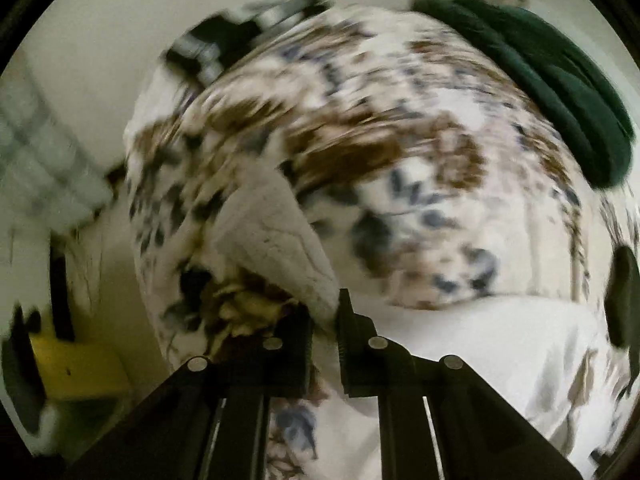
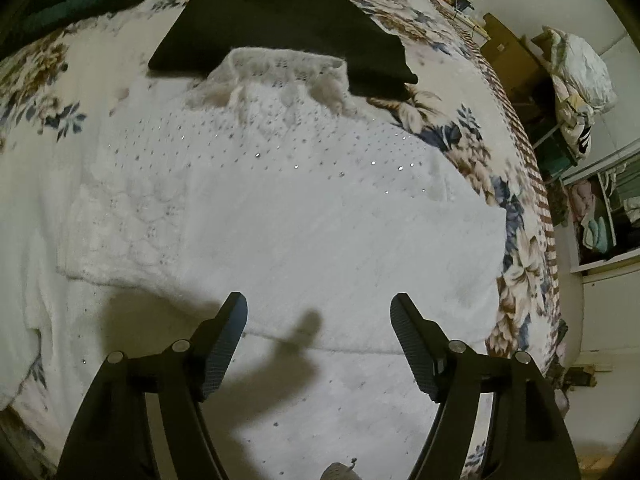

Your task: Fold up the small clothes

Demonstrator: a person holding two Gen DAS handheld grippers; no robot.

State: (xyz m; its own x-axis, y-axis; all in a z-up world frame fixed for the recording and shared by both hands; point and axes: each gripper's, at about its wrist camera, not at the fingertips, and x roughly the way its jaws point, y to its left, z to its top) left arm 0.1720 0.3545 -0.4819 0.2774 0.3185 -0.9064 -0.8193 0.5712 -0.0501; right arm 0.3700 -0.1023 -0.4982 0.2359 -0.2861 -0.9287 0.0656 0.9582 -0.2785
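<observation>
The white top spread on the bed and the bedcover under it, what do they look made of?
White top: looks like a soft open-work knit, with lacy holes at the neck and small shiny sequin-like dots. Bedcover: seemingly smooth printed woven fabric, matte, with a floral pattern.

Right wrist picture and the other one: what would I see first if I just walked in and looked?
First, the big white knitted sweater with tiny sparkles, spread flat on the flowery bedspread, with the open right gripper above its lower part. Behind its collar lies a folded black garment. In the blurry left wrist view, the left gripper is shut on a corner of white fabric, and a dark green garment lies at the upper right.
</observation>
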